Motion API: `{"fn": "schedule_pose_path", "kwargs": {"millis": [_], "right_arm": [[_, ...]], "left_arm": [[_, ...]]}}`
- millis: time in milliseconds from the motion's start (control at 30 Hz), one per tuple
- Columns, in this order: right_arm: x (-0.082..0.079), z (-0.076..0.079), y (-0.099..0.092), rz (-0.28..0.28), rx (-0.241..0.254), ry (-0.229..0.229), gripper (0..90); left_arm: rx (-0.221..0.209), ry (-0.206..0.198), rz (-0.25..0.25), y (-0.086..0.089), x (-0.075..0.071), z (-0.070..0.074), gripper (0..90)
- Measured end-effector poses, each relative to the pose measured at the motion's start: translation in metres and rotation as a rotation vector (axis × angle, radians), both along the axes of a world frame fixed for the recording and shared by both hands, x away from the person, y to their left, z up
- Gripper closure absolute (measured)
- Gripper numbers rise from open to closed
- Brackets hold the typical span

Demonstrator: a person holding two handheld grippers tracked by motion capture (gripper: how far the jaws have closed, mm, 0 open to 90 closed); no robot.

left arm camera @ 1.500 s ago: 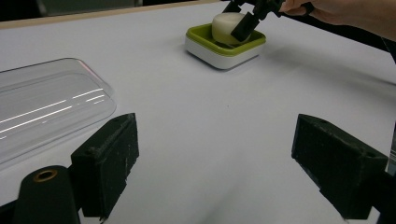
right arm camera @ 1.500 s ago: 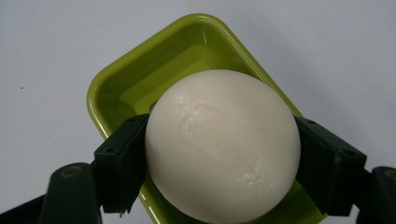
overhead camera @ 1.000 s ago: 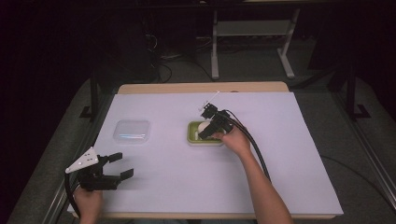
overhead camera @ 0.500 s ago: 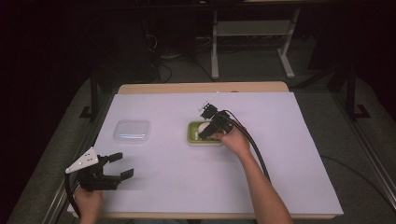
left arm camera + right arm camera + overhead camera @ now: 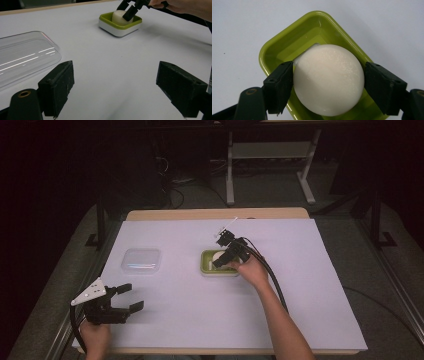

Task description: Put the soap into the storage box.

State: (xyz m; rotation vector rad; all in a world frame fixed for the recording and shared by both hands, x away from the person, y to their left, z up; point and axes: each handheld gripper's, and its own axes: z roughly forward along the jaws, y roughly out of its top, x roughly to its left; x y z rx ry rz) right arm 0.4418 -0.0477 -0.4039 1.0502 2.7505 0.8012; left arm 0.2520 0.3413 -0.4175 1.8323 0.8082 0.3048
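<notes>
Item: round soap bar. We record an off-white, domed puck with a matte, faintly speckled surface and a smooth rounded edge. It sits in the green soap dish, a rounded-rectangle tray with a glossy lime interior and, as we see in the left gripper view, a white outer base.

Location: the dish stands near the middle of the bench, which is covered in plain white sheet with a pale wooden edge at the far side.

Right tool: we note its two black, blocky jaws set one against each side of the soap, the left pad touching its rim and the right pad at its opposite flank, so the bar is clasped between them while it rests in the dish. From the high view the right hand brings this tool down at a slant over the dish.

Left tool: we find it held low at the near left corner of the bench, jaws spread wide with nothing between them.

Also listed: a clear plastic lid, rounded rectangle, glossy with streaked reflections, lying flat to the left of the dish and well apart from it.
</notes>
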Motion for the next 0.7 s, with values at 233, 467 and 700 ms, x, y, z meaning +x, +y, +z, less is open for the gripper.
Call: {"fn": "schedule_pose_path", "kwargs": {"millis": [233, 467, 700], "right_arm": [[-0.006, 0.008, -0.01, 0.0, 0.039, -0.016, 27.0], [-0.011, 0.014, -0.022, -0.006, 0.08, -0.012, 26.9], [-0.018, 0.018, -0.033, -0.005, 0.105, -0.013, 27.0]], "left_arm": [[-0.002, 0.001, 0.001, -0.001, 0.0, -0.001, 14.5], [0.005, 0.001, 0.0, -0.001, 0.0, -0.001, 14.5], [0.011, 0.001, -0.004, -0.002, 0.001, -0.001, 14.5]]}}
